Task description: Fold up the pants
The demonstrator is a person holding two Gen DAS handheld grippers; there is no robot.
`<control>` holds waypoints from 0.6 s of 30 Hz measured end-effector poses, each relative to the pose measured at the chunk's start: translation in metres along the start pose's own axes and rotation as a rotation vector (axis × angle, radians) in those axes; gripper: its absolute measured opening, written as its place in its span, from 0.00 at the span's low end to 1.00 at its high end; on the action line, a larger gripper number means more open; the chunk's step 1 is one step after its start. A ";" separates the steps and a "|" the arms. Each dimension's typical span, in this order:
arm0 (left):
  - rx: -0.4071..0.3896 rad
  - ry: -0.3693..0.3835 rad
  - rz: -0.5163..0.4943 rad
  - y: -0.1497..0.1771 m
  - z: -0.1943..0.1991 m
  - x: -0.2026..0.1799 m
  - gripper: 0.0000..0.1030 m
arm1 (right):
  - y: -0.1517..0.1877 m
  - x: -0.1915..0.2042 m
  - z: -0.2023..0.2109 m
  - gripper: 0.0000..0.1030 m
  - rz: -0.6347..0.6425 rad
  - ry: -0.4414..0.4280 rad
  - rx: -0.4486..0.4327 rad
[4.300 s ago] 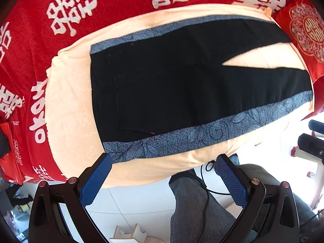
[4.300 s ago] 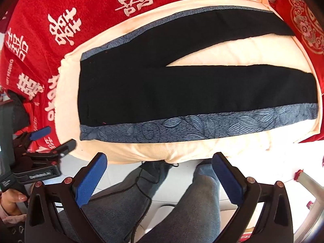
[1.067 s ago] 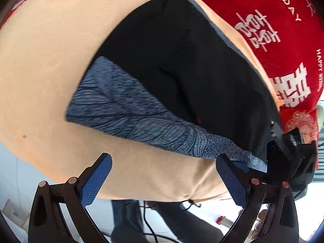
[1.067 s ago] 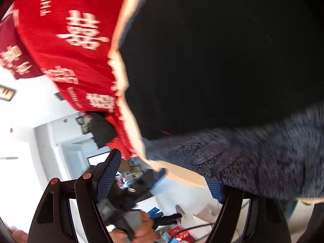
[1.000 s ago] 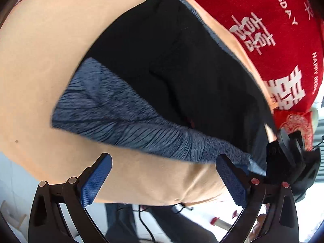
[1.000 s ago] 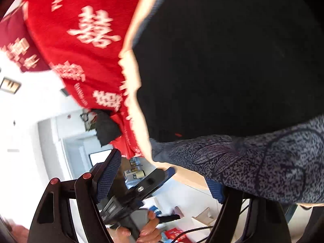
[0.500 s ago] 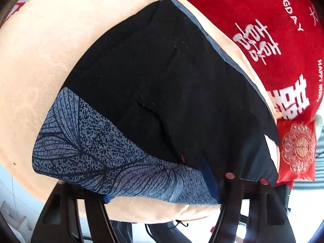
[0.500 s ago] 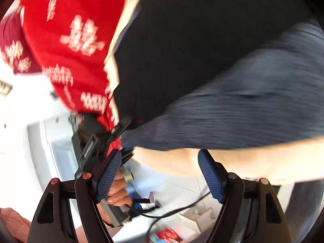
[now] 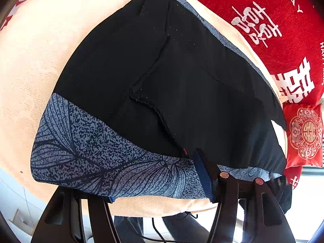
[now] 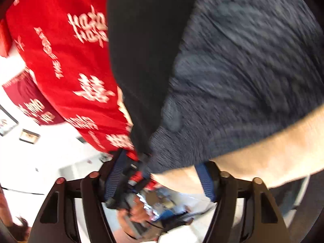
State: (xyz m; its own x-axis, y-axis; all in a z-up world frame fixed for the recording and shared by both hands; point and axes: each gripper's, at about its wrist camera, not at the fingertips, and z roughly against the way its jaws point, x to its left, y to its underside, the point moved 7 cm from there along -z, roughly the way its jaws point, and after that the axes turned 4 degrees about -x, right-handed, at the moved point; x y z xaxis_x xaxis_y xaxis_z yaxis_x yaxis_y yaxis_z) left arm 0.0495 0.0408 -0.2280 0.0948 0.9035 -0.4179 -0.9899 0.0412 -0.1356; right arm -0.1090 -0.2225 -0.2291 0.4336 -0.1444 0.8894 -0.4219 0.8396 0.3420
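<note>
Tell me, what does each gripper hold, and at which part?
Both hold the black pants with blue leaf-print side stripe: left gripper at that stripe's edge, right gripper on the same stripe.

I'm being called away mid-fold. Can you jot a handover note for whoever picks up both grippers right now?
Left gripper: closed on the patterned side band of the pants, near edge.
Right gripper: jaws just closing, the same band's edge between them; view blurred, so grip unconfirmed.
Pants lie flat on the peach pad over the red cloth.
Done: near edge gripped.
Left: every fold.
</note>
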 end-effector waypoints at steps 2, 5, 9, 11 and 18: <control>-0.003 0.000 0.008 -0.002 0.002 -0.002 0.54 | -0.006 0.004 0.007 0.15 -0.032 0.013 -0.024; -0.017 0.003 0.024 -0.007 0.013 -0.004 0.38 | -0.004 0.027 0.012 0.09 0.060 0.098 0.017; -0.091 0.022 0.066 -0.029 0.045 -0.020 0.38 | -0.016 0.085 0.011 0.09 0.218 0.176 0.101; -0.137 0.026 0.066 -0.048 0.058 -0.034 0.38 | -0.032 0.116 0.006 0.09 0.308 0.214 0.143; -0.281 -0.028 -0.038 -0.159 0.053 -0.086 0.40 | -0.118 0.205 -0.058 0.10 0.534 0.313 0.249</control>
State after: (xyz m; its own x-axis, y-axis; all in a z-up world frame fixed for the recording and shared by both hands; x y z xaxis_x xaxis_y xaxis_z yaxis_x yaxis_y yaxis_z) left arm 0.1934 -0.0205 -0.1232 0.1245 0.9153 -0.3831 -0.9175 -0.0409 -0.3957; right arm 0.0757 -0.3209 -0.1048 0.3087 0.4484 0.8388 -0.7981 0.6018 -0.0279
